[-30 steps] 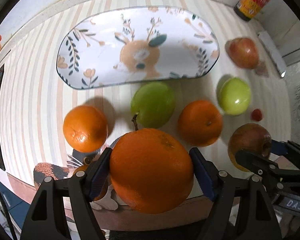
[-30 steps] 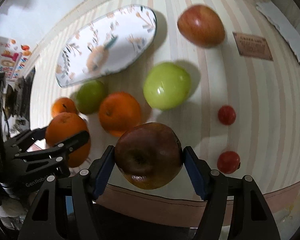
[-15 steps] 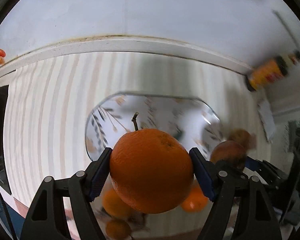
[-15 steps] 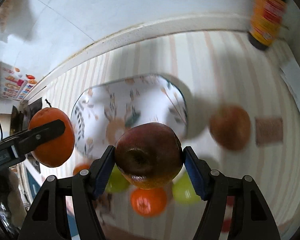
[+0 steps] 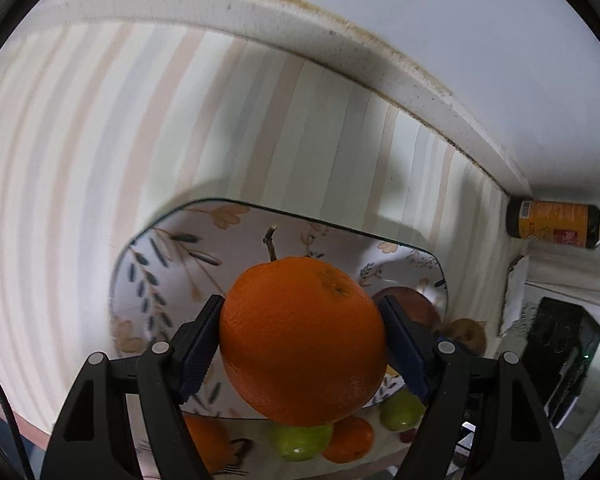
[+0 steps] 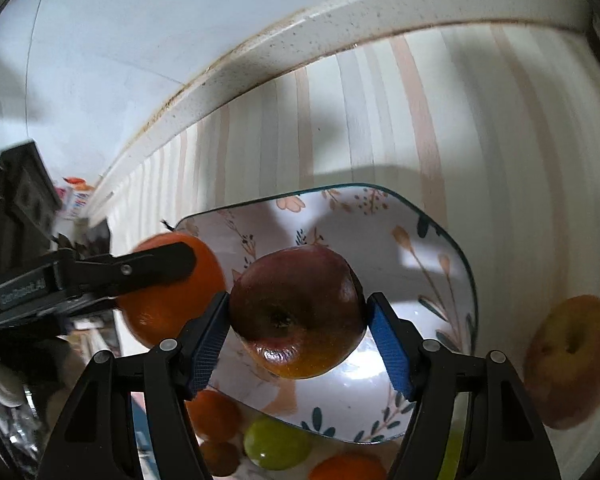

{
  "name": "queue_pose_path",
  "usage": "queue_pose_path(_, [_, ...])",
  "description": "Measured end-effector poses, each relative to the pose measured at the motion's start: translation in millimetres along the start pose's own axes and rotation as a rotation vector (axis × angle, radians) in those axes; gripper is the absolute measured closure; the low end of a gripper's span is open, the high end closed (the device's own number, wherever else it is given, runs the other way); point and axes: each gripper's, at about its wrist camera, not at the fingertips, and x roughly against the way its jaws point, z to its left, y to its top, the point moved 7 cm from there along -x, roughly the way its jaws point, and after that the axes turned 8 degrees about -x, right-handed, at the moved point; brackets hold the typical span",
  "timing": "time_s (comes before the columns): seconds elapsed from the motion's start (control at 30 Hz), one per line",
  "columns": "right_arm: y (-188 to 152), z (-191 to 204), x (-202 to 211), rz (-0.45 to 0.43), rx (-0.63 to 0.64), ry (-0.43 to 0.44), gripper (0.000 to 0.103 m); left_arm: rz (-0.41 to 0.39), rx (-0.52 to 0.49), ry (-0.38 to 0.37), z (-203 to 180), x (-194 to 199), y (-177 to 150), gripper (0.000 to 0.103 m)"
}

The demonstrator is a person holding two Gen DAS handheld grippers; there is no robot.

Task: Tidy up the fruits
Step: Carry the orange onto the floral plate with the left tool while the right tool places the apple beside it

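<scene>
My left gripper [image 5: 302, 344] is shut on a large orange [image 5: 300, 340] and holds it above the left part of the floral plate [image 5: 152, 272]. My right gripper [image 6: 298, 326] is shut on a dark red apple [image 6: 296, 308] and holds it above the same plate [image 6: 432, 264]. The left gripper and its orange [image 6: 160, 316] show at the left of the right wrist view. The dark apple [image 5: 408, 304] peeks out behind the orange in the left wrist view.
Green apples [image 5: 300, 442] and oranges [image 5: 348, 440] lie on the striped cloth in front of the plate. A red-yellow apple [image 6: 572, 360] lies to the plate's right. A sauce bottle [image 5: 556, 226] stands by the wall at the far right.
Both grippers have lifted their fruit off the cloth and carried it forward over the plate. The loose fruit now lies below and behind them.
</scene>
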Motion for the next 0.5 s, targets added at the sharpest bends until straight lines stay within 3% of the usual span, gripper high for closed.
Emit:
queue_pose_path(0.17, [-1.0, -3.3, 4.7, -0.006, -0.044, 0.056, 0.018, 0.037, 0.036, -0.025, -2.1, -11.2, 1.5, 0.027])
queue_pose_path(0.2, [0.5, -3.5, 8.6, -0.018, -0.044, 0.04, 0.012, 0.041, 0.04, -0.021, -1.6, -11.1, 2.6, 0.027])
queue_pose_path(0.4, [-2.8, 7.1, 26.2, -0.061, 0.015, -0.057, 0.011, 0.028, 0.022, 0.011, -5.5, -8.2, 0.9, 0.025])
queue_pose_path(0.5, [-6.2, 10.7, 32.6, -0.077, 0.047, -0.117, 0.011, 0.001, 0.016, -0.007, -6.7, 1.3, 1.2, 0.012])
